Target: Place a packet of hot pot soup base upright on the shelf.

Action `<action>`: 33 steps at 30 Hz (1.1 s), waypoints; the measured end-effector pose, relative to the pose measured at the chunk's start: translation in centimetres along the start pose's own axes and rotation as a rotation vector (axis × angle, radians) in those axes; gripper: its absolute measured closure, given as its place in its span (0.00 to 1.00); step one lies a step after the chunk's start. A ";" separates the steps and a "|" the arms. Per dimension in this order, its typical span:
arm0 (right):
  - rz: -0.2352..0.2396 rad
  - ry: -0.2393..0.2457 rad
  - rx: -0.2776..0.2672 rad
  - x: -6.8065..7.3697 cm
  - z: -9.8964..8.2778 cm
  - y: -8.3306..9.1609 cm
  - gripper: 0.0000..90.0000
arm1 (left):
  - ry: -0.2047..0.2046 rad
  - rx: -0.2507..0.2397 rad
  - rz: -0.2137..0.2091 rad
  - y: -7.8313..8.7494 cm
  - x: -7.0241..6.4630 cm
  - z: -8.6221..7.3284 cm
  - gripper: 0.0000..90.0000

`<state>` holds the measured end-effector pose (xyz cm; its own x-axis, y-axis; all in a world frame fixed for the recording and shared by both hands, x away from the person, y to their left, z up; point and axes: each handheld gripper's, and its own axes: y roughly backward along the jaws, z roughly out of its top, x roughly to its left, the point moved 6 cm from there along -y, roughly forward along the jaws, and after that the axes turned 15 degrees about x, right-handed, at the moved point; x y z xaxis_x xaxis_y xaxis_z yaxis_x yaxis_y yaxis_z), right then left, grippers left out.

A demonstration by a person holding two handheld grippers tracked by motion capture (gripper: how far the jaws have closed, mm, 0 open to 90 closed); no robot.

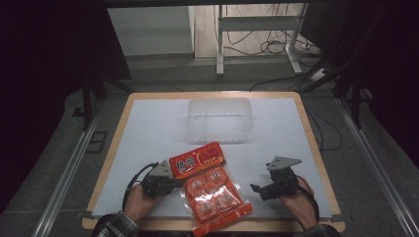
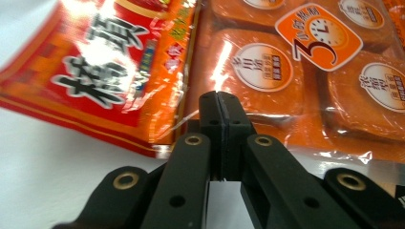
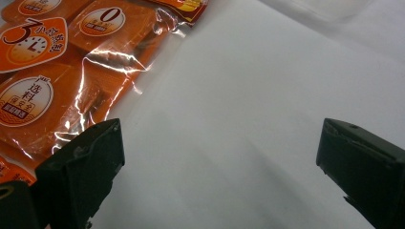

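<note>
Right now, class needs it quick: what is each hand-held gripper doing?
Left hand-held gripper: closed, jaws pressed together at the edge of the snack bag; whether it pinches the film cannot be told.
Right hand-held gripper: open, holding nothing.

Open white table [image 1: 148,133] lay wide between the snack bag [image 1: 210,190] and the clear plastic bin [image 1: 219,120] at the back, bare surface ran right of the bag past the right gripper [image 1: 258,188], while the bag itself blocked the near middle, hard against the left gripper [image 1: 174,183].
</note>
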<state>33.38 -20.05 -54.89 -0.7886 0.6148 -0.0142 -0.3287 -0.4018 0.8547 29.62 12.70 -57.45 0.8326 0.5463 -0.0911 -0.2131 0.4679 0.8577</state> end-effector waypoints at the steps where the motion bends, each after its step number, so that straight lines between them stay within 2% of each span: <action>1: 0.000 0.001 0.001 0.0 0.0 0.0 0.03 | -0.001 0.001 0.010 0.0 -0.1 0.1 1.00; 5: 0.000 0.002 0.004 0.0 0.0 -0.1 0.03 | 0.018 -0.011 0.024 -0.3 0.1 0.4 1.00; 7: 0.000 0.003 0.004 0.0 0.0 -0.1 0.03 | 0.013 -0.004 0.046 -0.5 0.2 0.6 1.00; 14: -0.002 0.006 0.005 0.1 0.1 -0.1 0.03 | 0.018 -0.009 0.080 -1.2 0.5 1.5 1.00; 33: -0.002 -0.002 0.005 -0.1 0.0 -0.1 0.03 | 0.032 -0.037 0.047 -3.4 2.0 5.3 1.00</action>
<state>33.51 -20.02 -54.97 -0.7869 0.6169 -0.0148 -0.3276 -0.3972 0.8573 34.74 8.52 -57.85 0.8044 0.5901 -0.0682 -0.2707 0.4663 0.8422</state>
